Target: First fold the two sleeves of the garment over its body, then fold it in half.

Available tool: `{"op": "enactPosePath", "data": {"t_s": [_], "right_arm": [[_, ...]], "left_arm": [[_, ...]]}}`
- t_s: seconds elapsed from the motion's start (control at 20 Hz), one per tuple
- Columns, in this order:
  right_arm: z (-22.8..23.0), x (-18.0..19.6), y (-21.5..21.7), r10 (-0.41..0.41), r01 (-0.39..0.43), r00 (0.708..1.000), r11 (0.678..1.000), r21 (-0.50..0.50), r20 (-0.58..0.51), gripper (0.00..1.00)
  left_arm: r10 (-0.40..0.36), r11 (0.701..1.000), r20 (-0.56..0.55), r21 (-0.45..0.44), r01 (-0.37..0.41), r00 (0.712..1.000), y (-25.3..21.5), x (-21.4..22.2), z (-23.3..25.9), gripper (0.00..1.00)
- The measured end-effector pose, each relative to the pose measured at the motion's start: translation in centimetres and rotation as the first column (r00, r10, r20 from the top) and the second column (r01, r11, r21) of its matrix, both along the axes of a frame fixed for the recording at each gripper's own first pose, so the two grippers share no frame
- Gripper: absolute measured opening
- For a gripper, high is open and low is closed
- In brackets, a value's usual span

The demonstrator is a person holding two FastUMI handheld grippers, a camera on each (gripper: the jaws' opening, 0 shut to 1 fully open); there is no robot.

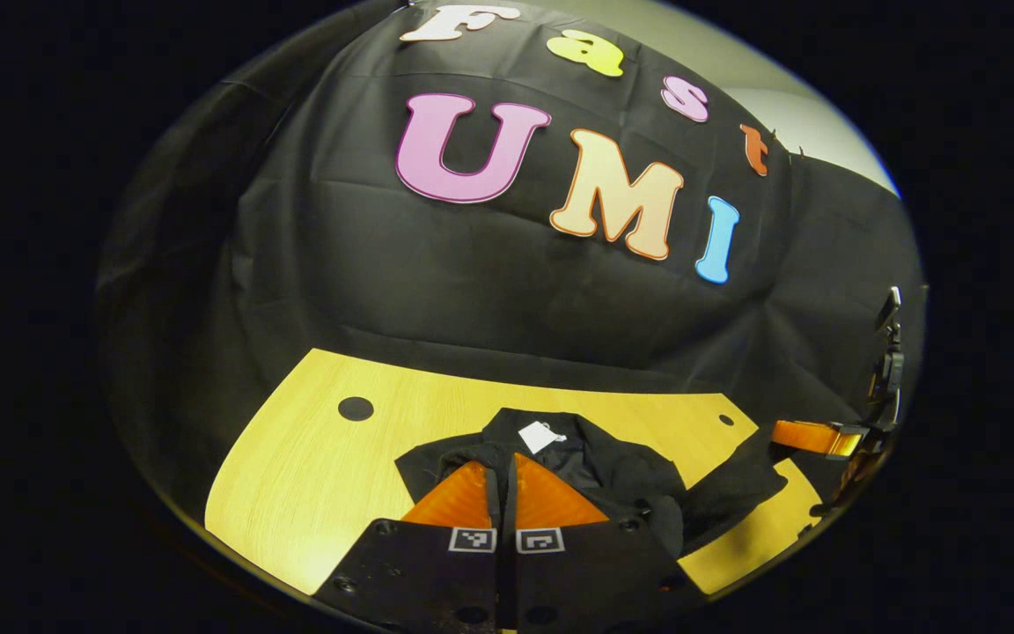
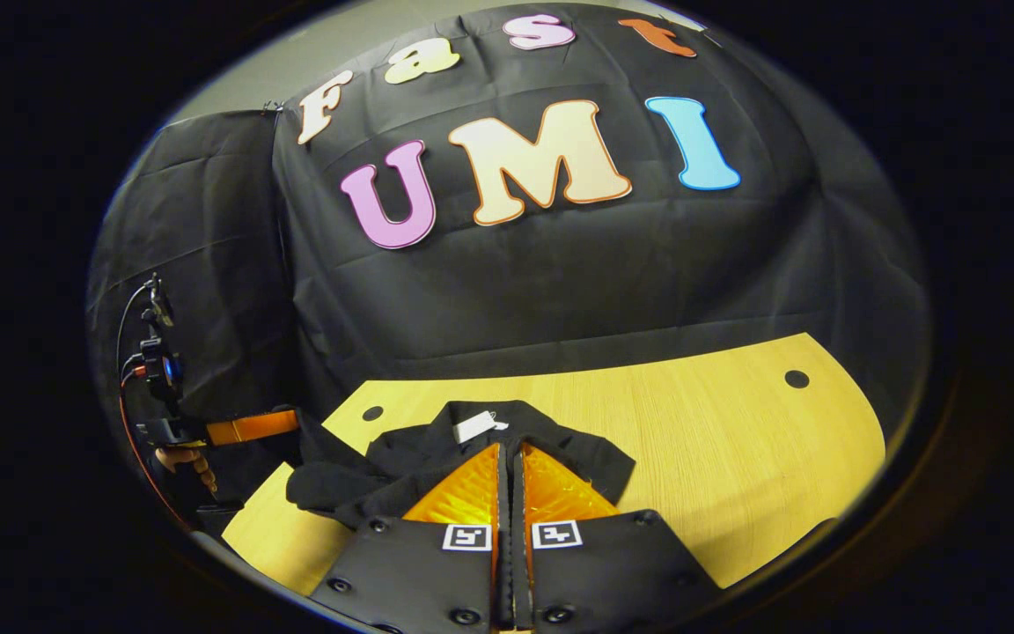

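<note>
A black garment [image 1: 613,475] lies bunched on the wooden table [image 1: 313,475], its white neck tag [image 1: 540,436] facing up. In the left gripper view my left gripper [image 1: 502,465] has its orange fingers pressed together on black cloth at the garment's near left part. At the right, a sleeve [image 1: 736,484] rises to the right gripper [image 1: 811,437]. In the right gripper view my right gripper [image 2: 511,447] is shut on the garment [image 2: 577,458] just below the tag [image 2: 479,426]. The other sleeve [image 2: 322,475] lifts toward the left gripper [image 2: 252,427].
The tabletop [image 2: 736,440] spreads out bare to the right, with a round black hole [image 2: 796,379] near its far corner and another hole [image 1: 356,408] on the left side. A hand [image 2: 186,462] and cables [image 2: 133,352] sit behind the left gripper.
</note>
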State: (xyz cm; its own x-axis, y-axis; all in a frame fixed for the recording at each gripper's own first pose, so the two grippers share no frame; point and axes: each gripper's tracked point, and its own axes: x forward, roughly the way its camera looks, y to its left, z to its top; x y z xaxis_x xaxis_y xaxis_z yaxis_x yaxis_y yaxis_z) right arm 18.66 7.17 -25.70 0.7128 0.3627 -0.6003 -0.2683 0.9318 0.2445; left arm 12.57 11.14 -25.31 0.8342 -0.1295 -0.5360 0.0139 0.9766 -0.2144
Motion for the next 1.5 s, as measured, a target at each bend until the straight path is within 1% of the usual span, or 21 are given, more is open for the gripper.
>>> {"op": "enactPosePath", "data": {"t_s": [0.25,0.4,0.5,0.6,0.65,0.7,0.75,0.8,0.85,0.9,0.95,1.0,1.05,1.15,1.2,1.25,1.3,1.35,1.4,1.45,1.5], "right_arm": [[-1.4,2.7,0.0,-0.043,0.042,0.999,0.999,-0.029,-0.014,0.02],[-2.6,4.4,-1.4,-0.103,0.101,0.994,0.992,-0.070,-0.028,0.02],[-3.3,5.3,-2.6,-0.164,0.159,0.986,0.982,-0.104,-0.033,0.03],[-3.5,5.7,-4.4,-0.242,0.239,0.970,0.955,-0.174,0.002,0.02],[-2.9,5.9,-5.2,-0.265,0.269,0.963,0.943,-0.195,0.045,0.32],[-2.0,6.2,-5.1,-0.275,0.286,0.958,0.936,-0.203,0.083,0.61],[-0.9,6.3,-4.8,-0.271,0.291,0.955,0.936,-0.198,0.122,0.91],[0.5,5.9,-4.6,-0.265,0.292,0.952,0.936,-0.197,0.154,0.97],[1.4,5.6,-4.5,-0.255,0.289,0.950,0.936,-0.201,0.182,0.98],[2.1,5.3,-4.5,-0.246,0.288,0.946,0.935,-0.205,0.210,0.98],[3.0,4.7,-4.4,-0.238,0.286,0.943,0.937,-0.201,0.235,0.93],[3.8,4.0,-4.4,-0.232,0.286,0.937,0.939,-0.191,0.262,0.98],[4.8,3.3,-4.4,-0.228,0.285,0.930,0.942,-0.177,0.287,0.98],[6.7,1.4,-4.3,-0.217,0.276,0.918,0.951,-0.141,0.332,0.98],[7.4,0.4,-4.4,-0.209,0.269,0.911,0.955,-0.127,0.354,0.93],[8.1,-0.7,-4.6,-0.202,0.261,0.908,0.958,-0.119,0.367,0.98],[8.6,-2.0,-4.9,-0.196,0.256,0.902,0.960,-0.111,0.384,0.94],[9.3,-3.2,-5.1,-0.187,0.245,0.898,0.965,-0.098,0.399,0.98],[9.8,-4.4,-5.2,-0.177,0.232,0.894,0.969,-0.087,0.413,0.98],[10.3,-5.7,-5.4,-0.171,0.223,0.891,0.972,-0.078,0.420,0.94],[10.9,-7.1,-5.8,-0.167,0.216,0.887,0.974,-0.068,0.431,0.97]], "left_arm": [[-0.018,1.000,-0.019,0.008,0.018,1.000,1.3,1.9,-2.1,0.00],[-0.017,0.999,-0.030,0.039,0.019,0.999,2.5,2.6,-3.5,0.00],[-0.010,0.996,-0.026,0.089,0.012,1.000,3.5,3.6,-4.2,0.00],[0.033,0.984,0.001,0.176,-0.032,0.999,4.9,4.5,-3.9,0.00],[0.080,0.967,0.034,0.241,-0.086,0.996,6.0,5.1,-2.8,0.03],[0.122,0.941,0.083,0.307,-0.142,0.989,7.2,5.9,-1.5,0.31],[0.118,0.935,0.138,0.318,-0.157,0.983,7.7,6.7,0.1,0.59],[0.109,0.939,0.185,0.303,-0.162,0.977,6.7,6.5,1.2,0.88],[0.100,0.945,0.218,0.283,-0.161,0.971,5.9,6.4,3.0,0.93],[0.095,0.949,0.237,0.270,-0.159,0.967,5.7,6.0,4.2,0.93],[0.094,0.949,0.245,0.270,-0.161,0.965,5.5,5.5,4.9,0.94],[0.096,0.947,0.257,0.275,-0.168,0.962,5.4,4.9,5.8,0.94],[0.101,0.944,0.273,0.279,-0.179,0.957,5.3,4.2,6.8,0.94],[0.104,0.937,0.320,0.285,-0.200,0.942,4.9,2.4,9.5,0.93],[0.102,0.932,0.340,0.296,-0.209,0.935,4.6,1.4,10.5,0.93],[0.100,0.927,0.360,0.305,-0.219,0.928,4.3,0.3,11.6,0.93],[0.100,0.924,0.377,0.309,-0.227,0.921,3.8,-0.9,12.7,0.93],[0.098,0.923,0.390,0.308,-0.230,0.915,3.2,-2.0,13.7,0.93],[0.102,0.922,0.398,0.307,-0.237,0.912,2.6,-3.2,14.5,0.93],[0.101,0.920,0.407,0.309,-0.241,0.908,2.0,-4.4,15.2,0.92],[0.100,0.918,0.420,0.311,-0.246,0.902,1.5,-5.5,16.0,0.93]]}}
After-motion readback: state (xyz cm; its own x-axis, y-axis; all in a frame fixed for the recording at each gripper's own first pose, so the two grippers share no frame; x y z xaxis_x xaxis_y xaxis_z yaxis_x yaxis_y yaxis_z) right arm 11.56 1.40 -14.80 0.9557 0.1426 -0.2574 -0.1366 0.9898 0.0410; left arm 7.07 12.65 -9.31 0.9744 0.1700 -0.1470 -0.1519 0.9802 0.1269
